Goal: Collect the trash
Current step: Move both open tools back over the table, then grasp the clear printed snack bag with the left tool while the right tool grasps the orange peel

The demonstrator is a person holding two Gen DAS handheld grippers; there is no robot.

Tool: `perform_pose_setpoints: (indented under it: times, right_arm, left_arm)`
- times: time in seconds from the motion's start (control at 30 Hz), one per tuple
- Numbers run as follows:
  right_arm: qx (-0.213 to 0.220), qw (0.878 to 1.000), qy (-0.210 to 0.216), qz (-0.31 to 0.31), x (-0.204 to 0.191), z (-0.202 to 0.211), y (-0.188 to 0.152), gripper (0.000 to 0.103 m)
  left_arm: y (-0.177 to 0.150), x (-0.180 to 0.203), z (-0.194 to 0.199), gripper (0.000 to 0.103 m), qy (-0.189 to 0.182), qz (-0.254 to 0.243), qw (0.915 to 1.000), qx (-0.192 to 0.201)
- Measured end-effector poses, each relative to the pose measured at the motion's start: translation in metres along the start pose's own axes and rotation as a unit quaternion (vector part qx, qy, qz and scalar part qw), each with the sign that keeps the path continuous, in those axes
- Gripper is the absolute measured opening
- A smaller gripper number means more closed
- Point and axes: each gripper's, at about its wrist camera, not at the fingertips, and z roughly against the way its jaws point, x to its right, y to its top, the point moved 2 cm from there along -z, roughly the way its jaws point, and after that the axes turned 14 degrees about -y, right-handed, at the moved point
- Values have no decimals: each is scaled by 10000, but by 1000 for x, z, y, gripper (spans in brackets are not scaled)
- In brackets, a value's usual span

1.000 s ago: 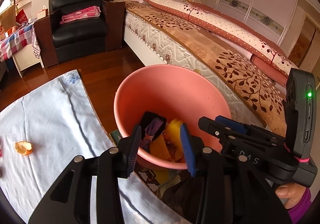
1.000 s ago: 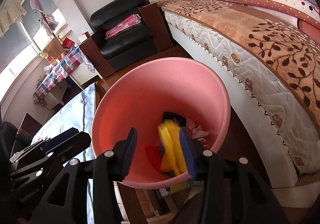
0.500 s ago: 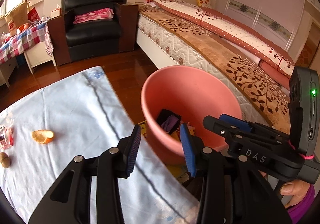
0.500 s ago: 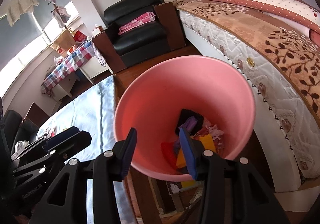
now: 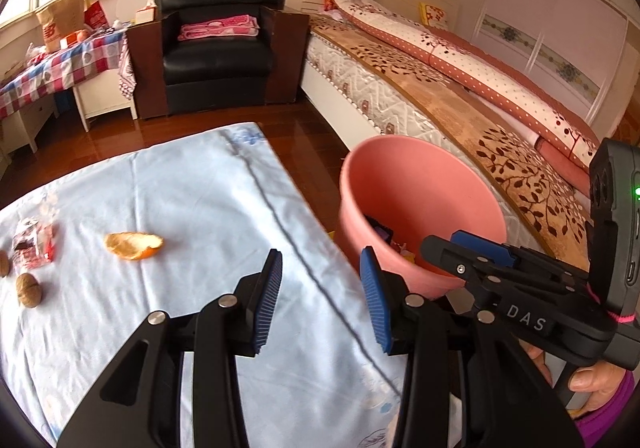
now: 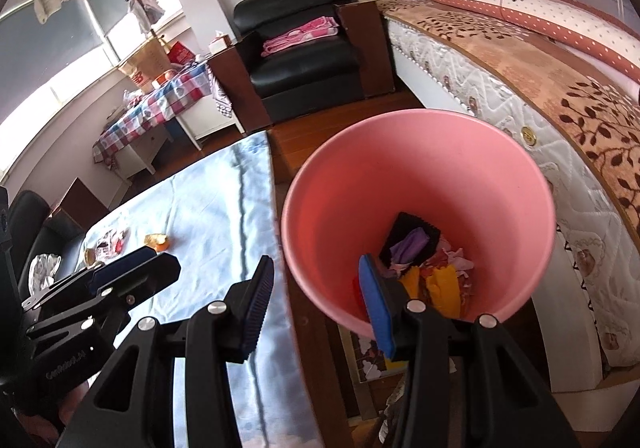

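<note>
Both the left gripper (image 5: 320, 302) and right gripper (image 6: 316, 306) are released and empty beside the pink bin (image 6: 416, 167). Next pickup likely: orange peel (image 5: 134, 245) on the bench (image 5: 200, 187), needing a leftward reach.

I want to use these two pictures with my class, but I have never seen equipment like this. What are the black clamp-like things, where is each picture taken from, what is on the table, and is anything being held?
No robot here: a person holds a two-fingered grabbing tool in each hand, each with a camera looking along its fingers. One picture looks over the left tool, the other over the right tool. Both tools are open and hold nothing. On the pale blue tablecloth lie an orange peel, a crumpled wrapper and what look like walnuts. Beside the table stands a pink bin with coloured scraps already inside. A bed and a black armchair stand behind.
</note>
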Motion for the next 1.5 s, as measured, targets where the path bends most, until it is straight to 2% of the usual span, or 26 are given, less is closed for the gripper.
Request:
perform_pose_setpoints:
  times: [0.33, 0.6, 0.83, 1.1, 1.27, 1.5]
  right_arm:
    - [-54, 9992, 169, 349, -34, 1, -7, 44]
    - [-123, 9972, 319, 669, -62, -3, -10, 44]
    - [-189, 9943, 493, 931, -94, -9, -10, 44]
    - [-326, 9903, 553, 1232, -124, -22, -17, 44]
    - [-405, 9889, 539, 1327, -134, -30, -18, 44]
    - [-443, 9876, 556, 1397, -144, -36, -16, 44]
  left_arm:
    - [-6, -43, 28, 41, 368, 302, 9987, 166]
    - [1, -105, 67, 41, 1072, 520, 9921, 386]
    - [4, -170, 105, 40, 1742, 806, 9800, 517]
    - [-9, -252, 132, 40, 2242, 1656, 9589, 538]
    - [-18, -293, 128, 40, 2123, 2337, 9480, 412]
    - [-18, -311, 114, 40, 1973, 2584, 9453, 272]
